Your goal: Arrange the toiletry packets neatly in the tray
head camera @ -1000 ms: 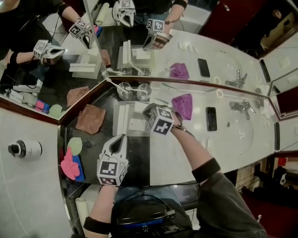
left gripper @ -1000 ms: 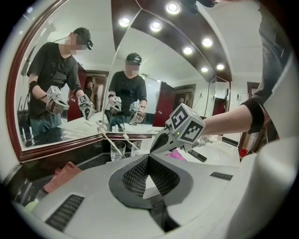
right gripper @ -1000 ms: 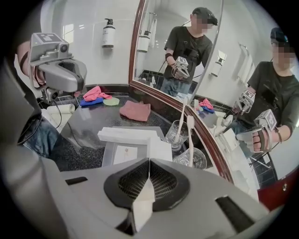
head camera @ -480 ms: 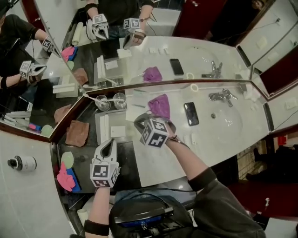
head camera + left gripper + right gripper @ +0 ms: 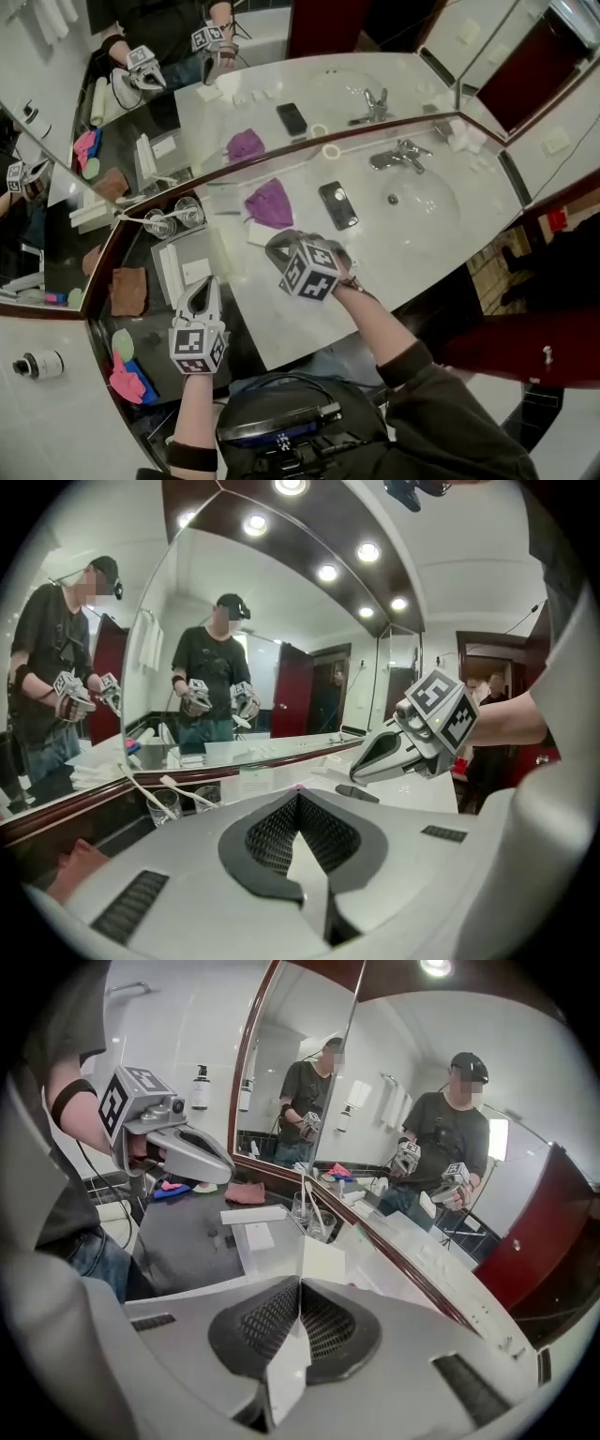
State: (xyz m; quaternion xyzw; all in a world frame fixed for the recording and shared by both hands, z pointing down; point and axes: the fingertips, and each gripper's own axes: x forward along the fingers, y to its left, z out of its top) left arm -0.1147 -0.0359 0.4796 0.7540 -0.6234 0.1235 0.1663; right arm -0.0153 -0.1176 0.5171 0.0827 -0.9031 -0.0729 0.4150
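A white tray (image 5: 214,251) lies on the dark counter section, with a long white box (image 5: 172,274) and a small white packet (image 5: 195,270) in it. The right gripper view shows the same tray (image 5: 246,1252), box (image 5: 253,1214) and packet (image 5: 258,1236). My right gripper (image 5: 272,246) hovers just right of the tray, shut on a flat white toiletry packet (image 5: 321,1258) that sticks out past its jaws (image 5: 300,1283). My left gripper (image 5: 200,287) is at the tray's near edge, shut (image 5: 298,797), with nothing seen in its jaws.
Two glasses with toothbrushes (image 5: 173,220) stand behind the tray against the mirror. A purple cloth (image 5: 270,202), a phone (image 5: 337,204), the sink (image 5: 422,202) and faucet (image 5: 401,155) lie to the right. A brown cloth (image 5: 128,289) and coloured sponges (image 5: 122,370) sit at left.
The head view has swung toward the sink. My right gripper, over the tray's right edge a second ago, is now a little to its right. Both grippers stay shut.
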